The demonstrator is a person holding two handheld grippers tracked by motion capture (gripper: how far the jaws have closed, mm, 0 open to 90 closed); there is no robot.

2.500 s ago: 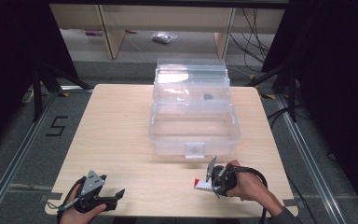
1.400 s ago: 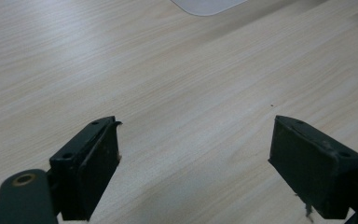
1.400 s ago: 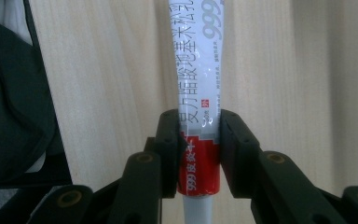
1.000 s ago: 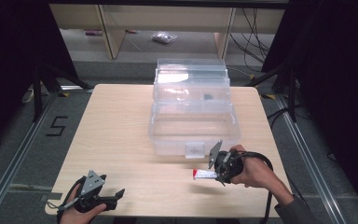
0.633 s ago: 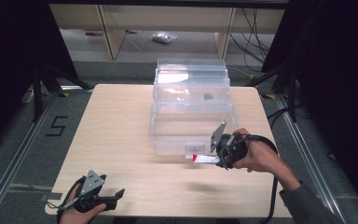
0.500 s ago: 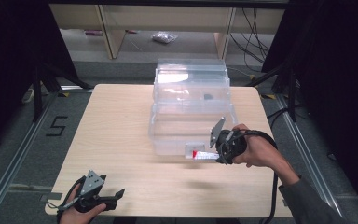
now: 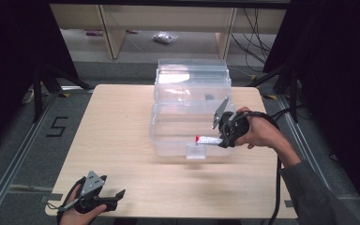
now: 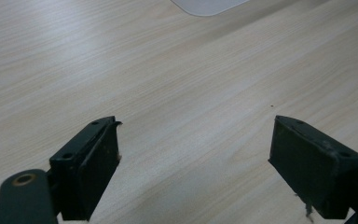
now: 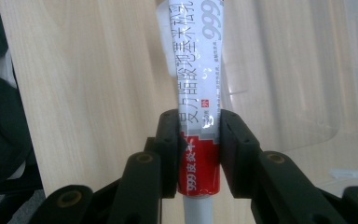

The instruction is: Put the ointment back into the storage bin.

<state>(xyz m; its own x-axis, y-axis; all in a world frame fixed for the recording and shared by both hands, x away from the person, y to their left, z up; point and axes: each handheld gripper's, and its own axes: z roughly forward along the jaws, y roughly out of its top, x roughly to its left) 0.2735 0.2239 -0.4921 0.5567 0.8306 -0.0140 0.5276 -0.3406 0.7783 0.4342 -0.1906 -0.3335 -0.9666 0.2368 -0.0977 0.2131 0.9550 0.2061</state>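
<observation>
My right gripper [image 7: 222, 140] is shut on a red and white ointment tube [image 7: 208, 139], held level in the air in front of the clear plastic box [image 7: 190, 112]. In the right gripper view both jaws press the tube [image 9: 198, 84] near its red end, and the white printed part sticks out ahead over the box's edge [image 9: 307, 93]. Near the table's front left corner rests my left gripper [image 7: 117, 194], held by a hand. Its jaws stand wide open [image 8: 193, 158] over bare wood with nothing between them.
The wooden table [image 7: 112, 131] carries the tiered clear box at its middle back. The box has a front latch [image 7: 196, 151]. A black cable [image 7: 277, 187] trails from my right gripper along the sleeve. Shelving and floor lie beyond the far edge.
My right gripper has risen from the table's front right with the tube in it and moved back toward the box front. The left gripper has kept still.
</observation>
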